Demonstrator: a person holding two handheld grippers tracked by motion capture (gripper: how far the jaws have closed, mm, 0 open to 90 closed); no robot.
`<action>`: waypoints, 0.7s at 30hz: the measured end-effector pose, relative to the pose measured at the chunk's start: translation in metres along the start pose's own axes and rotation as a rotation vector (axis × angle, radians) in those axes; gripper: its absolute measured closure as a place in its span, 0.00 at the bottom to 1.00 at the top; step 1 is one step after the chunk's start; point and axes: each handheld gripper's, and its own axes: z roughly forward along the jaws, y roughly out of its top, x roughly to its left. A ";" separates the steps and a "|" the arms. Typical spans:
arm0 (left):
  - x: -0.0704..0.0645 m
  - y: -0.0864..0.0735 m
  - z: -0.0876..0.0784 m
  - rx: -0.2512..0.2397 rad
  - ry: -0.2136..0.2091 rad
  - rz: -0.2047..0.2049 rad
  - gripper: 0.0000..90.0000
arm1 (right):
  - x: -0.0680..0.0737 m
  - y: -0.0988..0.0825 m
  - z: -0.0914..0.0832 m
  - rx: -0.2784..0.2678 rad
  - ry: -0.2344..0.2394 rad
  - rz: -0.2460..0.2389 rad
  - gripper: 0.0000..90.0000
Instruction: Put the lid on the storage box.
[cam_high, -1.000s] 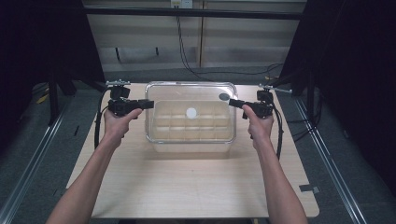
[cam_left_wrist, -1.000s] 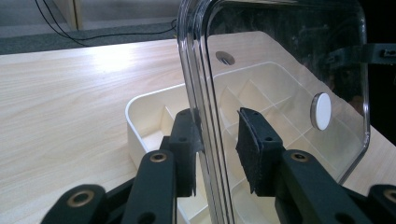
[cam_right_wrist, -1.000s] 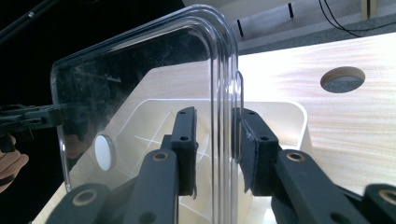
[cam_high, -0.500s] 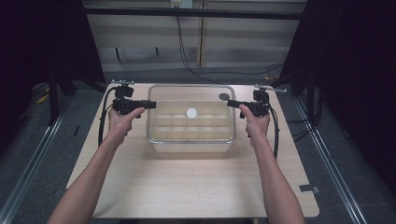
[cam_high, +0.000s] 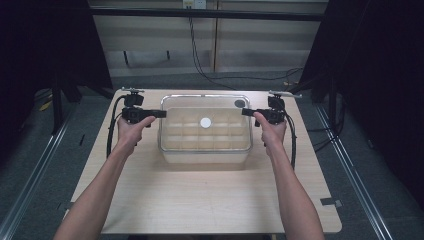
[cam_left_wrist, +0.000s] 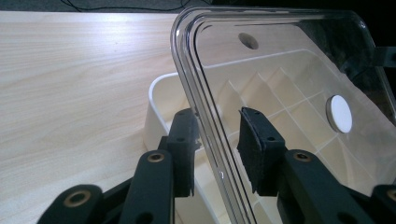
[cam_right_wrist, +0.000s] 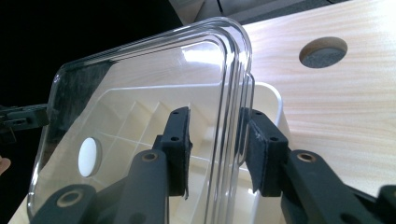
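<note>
A clear plastic lid (cam_high: 220, 104) with a white round disc (cam_high: 205, 122) lies over a cream box (cam_high: 205, 152) divided into several compartments, at the middle back of the table. My left gripper (cam_high: 161, 114) reaches in from the left and its jaws straddle the lid's left rim. In the left gripper view the lid (cam_left_wrist: 289, 70) passes between the pads (cam_left_wrist: 184, 144) with a gap, above the box (cam_left_wrist: 156, 107). My right gripper (cam_high: 245, 111) straddles the right rim the same way. There the lid (cam_right_wrist: 140, 84) runs between open jaws over the box (cam_right_wrist: 273, 100).
The wooden table (cam_high: 200, 200) has a round hole (cam_high: 239, 103) near its back right, behind the box. Black cables trail from both grippers down the table's sides. Dark curtains and metal floor rails surround the table.
Both hands have moved inward from beside the box, so each gripper's jaws now reach over a side rim of the lid. The box and lid stay in place.
</note>
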 end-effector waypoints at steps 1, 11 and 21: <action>0.000 0.000 0.001 0.004 0.001 -0.002 0.74 | 0.000 0.000 0.002 0.002 -0.006 -0.003 0.70; 0.007 -0.005 0.017 0.055 0.012 -0.016 0.67 | -0.001 -0.007 0.020 0.047 -0.088 -0.027 0.59; 0.012 -0.009 0.025 0.064 -0.005 -0.040 0.66 | 0.002 -0.011 0.027 0.054 -0.163 -0.067 0.53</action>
